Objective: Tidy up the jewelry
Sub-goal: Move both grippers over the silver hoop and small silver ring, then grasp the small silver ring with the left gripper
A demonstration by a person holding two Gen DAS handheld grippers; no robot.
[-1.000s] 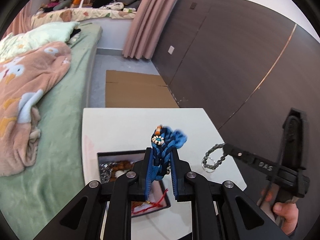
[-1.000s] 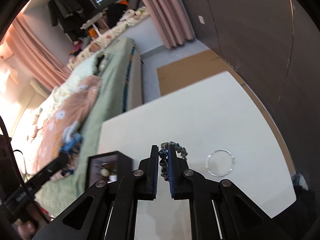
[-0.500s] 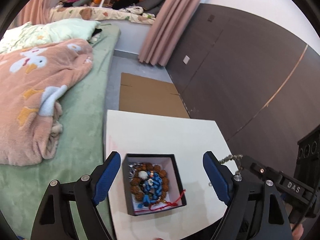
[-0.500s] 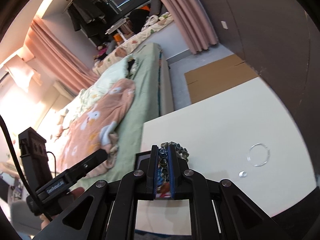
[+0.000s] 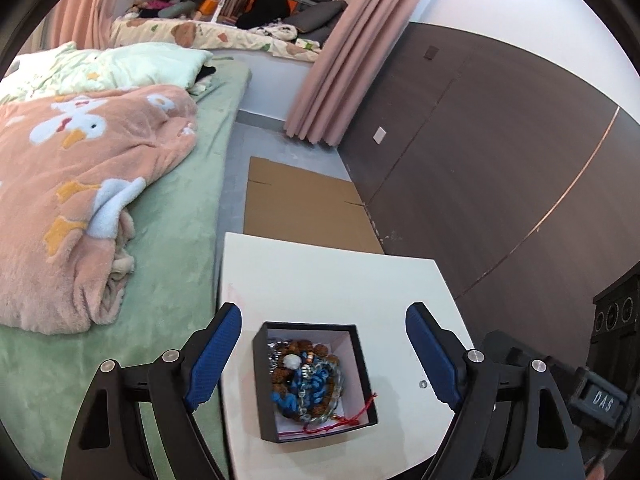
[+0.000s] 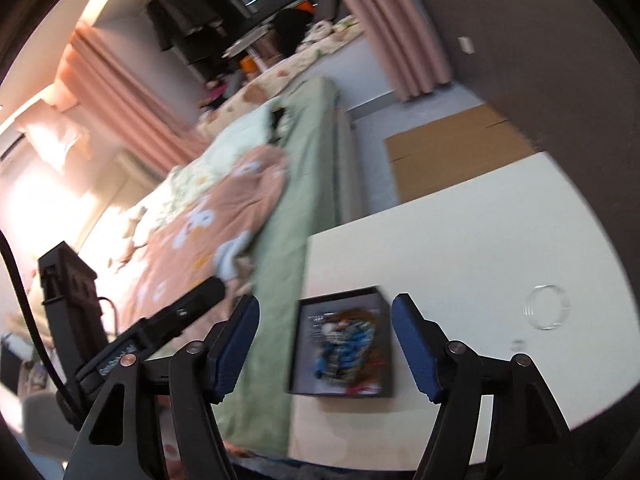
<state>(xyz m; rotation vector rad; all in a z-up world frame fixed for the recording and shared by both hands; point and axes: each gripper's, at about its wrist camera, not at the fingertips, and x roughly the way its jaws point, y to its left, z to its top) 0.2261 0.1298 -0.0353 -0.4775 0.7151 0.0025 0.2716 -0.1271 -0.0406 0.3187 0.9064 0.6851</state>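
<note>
a white tabletop [image 5: 320, 280] stands beside a bed with a green sheet. on it, near the edge closest to the cameras, sits a small square black box with a white lining [image 5: 362, 364], open at the top. inside lies a tangle of brown wooden beads, blue braided cord, a clear bead string and a thin red cord [image 5: 308, 380].

in the left wrist view, the left gripper [image 5: 322, 356] has its blue-padded jaws spread wide and empty. the box lies between them and below, toward six o'clock of the picture's centre.

in the right wrist view, which is blurred, the right gripper [image 6: 325, 346] has its jaws opening, nothing pressed between the pads, and the same box [image 6: 384, 308] framed between them.

what remains out on the table: a clear, thin glass-like ring bangle [image 6: 547, 306] lying flat, at about three o'clock from the right gripper, well apart from the box, and a tiny pale bead or stud [image 6: 518, 345] near it, closer to the box. in the left view only the small stud [image 5: 423, 384] shows, just beside the right-hand jaw.

both loose pieces lie on the right gripper's side, so the right hand seems the nearer one to fetch them. the bangle is round, with no long axis to line up on.
</note>
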